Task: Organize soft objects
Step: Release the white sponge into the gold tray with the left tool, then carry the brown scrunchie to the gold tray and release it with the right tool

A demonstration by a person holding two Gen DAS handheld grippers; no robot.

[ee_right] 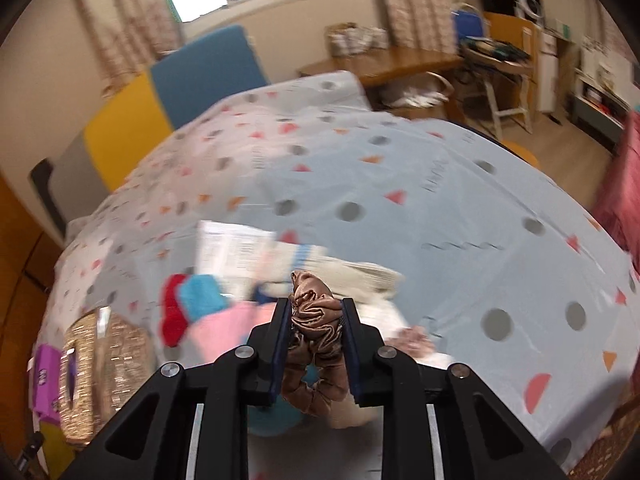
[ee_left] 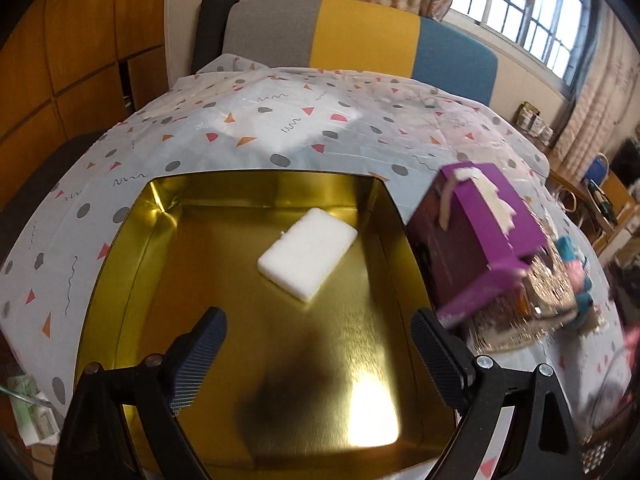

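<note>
In the left wrist view, the left gripper (ee_left: 316, 332) hangs with its jaws spread wide and nothing between them, above the near half of a gold metal tray (ee_left: 132, 236) that sits on the table's patterned tablecloth (ee_left: 248, 120). A white sponge block (ee_left: 307, 254) lies flat on the tray floor, towards the far right part, well clear of both fingers (ee_left: 200, 364). Just off the tray's right edge a purple box (ee_left: 480, 240) stands tilted and blurred, with a glittery gold item (ee_left: 532, 304) and some teal and pink fabric (ee_left: 572, 264) beyond it. A grey, yellow and blue chair back (ee_left: 360, 36) rises behind the table's far edge.

In the right wrist view, the right gripper (ee_right: 316, 320) is clamped on a brown satin scrunchie (ee_right: 314, 316), whose bunched folds bulge out above and below the pads. Beneath and ahead of it lies a blurred heap of soft things near the table's near-left part: a red and blue knitted piece (ee_right: 188, 304), pink cloth (ee_right: 224, 332) and a pale striped textile (ee_right: 360, 276). At the left edge the glittery gold item (ee_right: 104, 368) lies beside the purple box (ee_right: 46, 380)
</note>
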